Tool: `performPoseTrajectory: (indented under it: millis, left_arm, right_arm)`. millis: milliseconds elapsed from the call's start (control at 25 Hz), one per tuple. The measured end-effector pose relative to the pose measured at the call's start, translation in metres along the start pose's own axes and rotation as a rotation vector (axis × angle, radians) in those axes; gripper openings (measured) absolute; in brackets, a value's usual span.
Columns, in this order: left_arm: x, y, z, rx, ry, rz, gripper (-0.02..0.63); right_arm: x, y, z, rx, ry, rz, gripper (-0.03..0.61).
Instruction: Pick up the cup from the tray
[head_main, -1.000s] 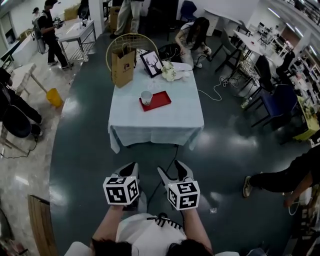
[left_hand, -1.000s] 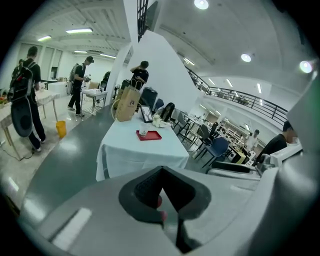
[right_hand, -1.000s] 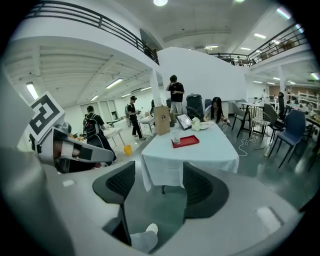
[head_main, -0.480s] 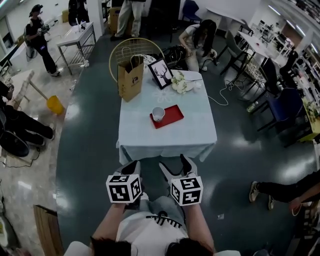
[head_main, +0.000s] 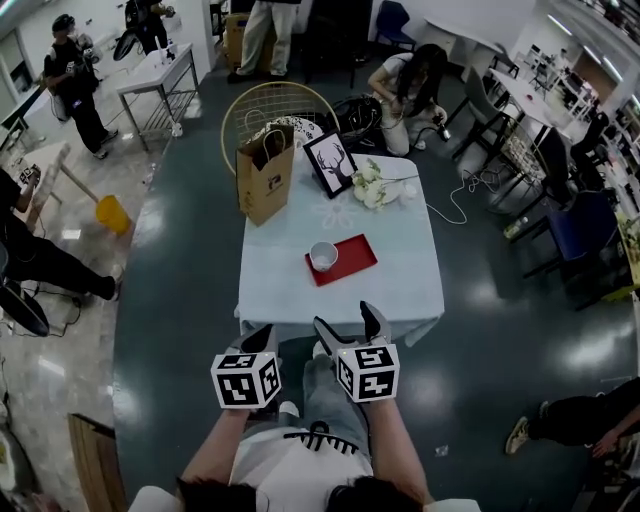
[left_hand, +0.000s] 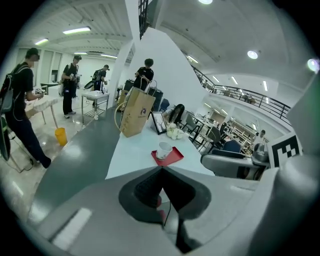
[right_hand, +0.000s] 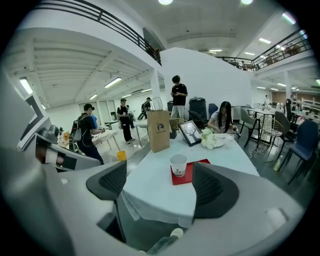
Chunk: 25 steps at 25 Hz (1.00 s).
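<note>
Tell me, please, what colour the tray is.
The tray is red, clearest in the right gripper view.

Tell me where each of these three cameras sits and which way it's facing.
Head view: on the person's head, looking steeply down at the table; shows both forearms, left gripper and right gripper.
Left gripper view: rides the left gripper, looking along its shut jaws toward the cup on the red tray.
Right gripper view: rides the right gripper, looking between its open jaws at the same cup.
Shared: all show the cup, red tray and paper bag.
</note>
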<state>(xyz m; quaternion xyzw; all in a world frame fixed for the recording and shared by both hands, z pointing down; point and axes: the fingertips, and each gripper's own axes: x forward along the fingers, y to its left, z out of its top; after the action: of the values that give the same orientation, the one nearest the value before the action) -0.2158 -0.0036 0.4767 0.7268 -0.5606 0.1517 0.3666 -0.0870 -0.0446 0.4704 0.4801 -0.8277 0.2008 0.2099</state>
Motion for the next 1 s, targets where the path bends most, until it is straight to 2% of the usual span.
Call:
performPoseTrajectory:
  millis: [280, 600, 1000]
  left_arm:
    - [0.06, 0.007, 0.023, -0.044, 0.03, 0.021, 0.002]
    - [0.124, 0.023, 0.044, -0.109, 0.078, 0.07, 0.0]
    - [0.181, 0.033, 0.044, -0.152, 0.148, 0.135, 0.002]
  right_arm:
    - [0.074, -0.029, 0.0, -0.045, 0.098, 0.035, 0.429]
    - [0.151, -0.061, -0.002, -0.042, 0.174, 0.072, 0.439]
    - [0.215, -0.068, -0.019, -0.119, 0.277, 0.161, 0.463]
